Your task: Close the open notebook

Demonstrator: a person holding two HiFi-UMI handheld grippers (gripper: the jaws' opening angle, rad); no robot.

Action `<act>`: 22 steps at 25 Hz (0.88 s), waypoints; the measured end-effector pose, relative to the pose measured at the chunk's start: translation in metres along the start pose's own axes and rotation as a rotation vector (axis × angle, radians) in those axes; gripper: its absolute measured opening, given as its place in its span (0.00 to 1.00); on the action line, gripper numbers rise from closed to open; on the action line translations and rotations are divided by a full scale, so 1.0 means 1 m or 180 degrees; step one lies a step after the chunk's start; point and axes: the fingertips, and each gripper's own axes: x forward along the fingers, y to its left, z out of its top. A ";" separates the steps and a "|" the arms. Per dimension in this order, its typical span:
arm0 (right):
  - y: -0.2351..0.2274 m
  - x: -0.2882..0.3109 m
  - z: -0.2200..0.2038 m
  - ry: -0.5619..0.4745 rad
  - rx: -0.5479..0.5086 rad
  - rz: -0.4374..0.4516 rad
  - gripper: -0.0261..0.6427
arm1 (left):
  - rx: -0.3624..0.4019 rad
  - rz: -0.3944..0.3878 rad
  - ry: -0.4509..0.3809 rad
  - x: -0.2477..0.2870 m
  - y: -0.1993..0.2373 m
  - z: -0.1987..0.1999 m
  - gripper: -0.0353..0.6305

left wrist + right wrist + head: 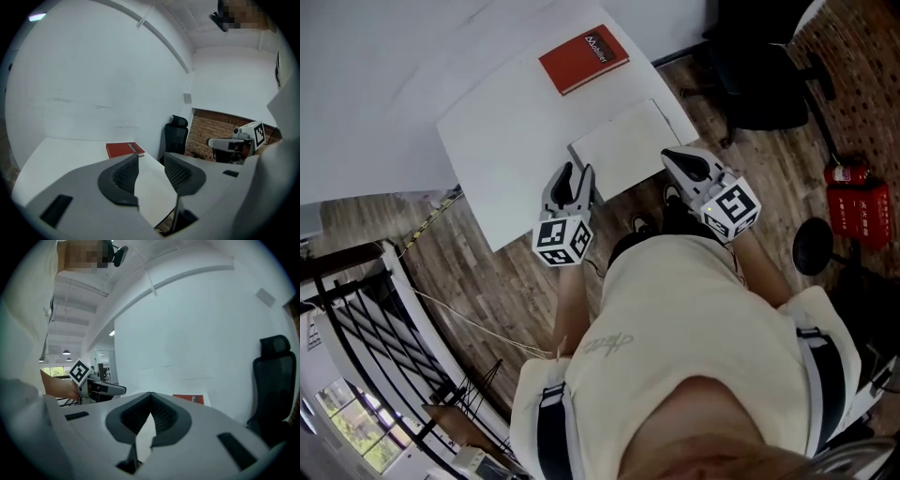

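Note:
A pale cream notebook (623, 148) lies flat near the front edge of the white table (506, 141), showing one plain face. My left gripper (577, 172) hovers at its left front corner, jaws open and nothing between them; the notebook (154, 187) shows through the gap of the left gripper (151, 157). My right gripper (667, 153) is at the notebook's right front corner. Seen from its own camera, the right gripper (150, 393) has its tips touching and holds nothing. A red book (583, 58) lies closed at the far side of the table.
A black office chair (764, 75) stands right of the table. A red fire extinguisher box (853, 202) and a round black stool (814, 246) are on the wooden floor at the right. A black railing (356, 309) runs along the left.

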 end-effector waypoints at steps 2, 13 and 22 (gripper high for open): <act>-0.009 0.011 0.002 -0.0002 -0.0020 0.0135 0.05 | -0.0024 0.0129 -0.0012 -0.002 0.003 0.003 0.34; -0.037 0.052 0.025 -0.0042 -0.0157 0.0944 0.05 | -0.0219 0.0886 -0.0135 -0.007 0.013 0.014 0.34; -0.046 0.073 0.018 0.0081 -0.0160 0.1333 0.05 | -0.0416 0.1361 -0.0027 -0.019 0.028 -0.004 0.34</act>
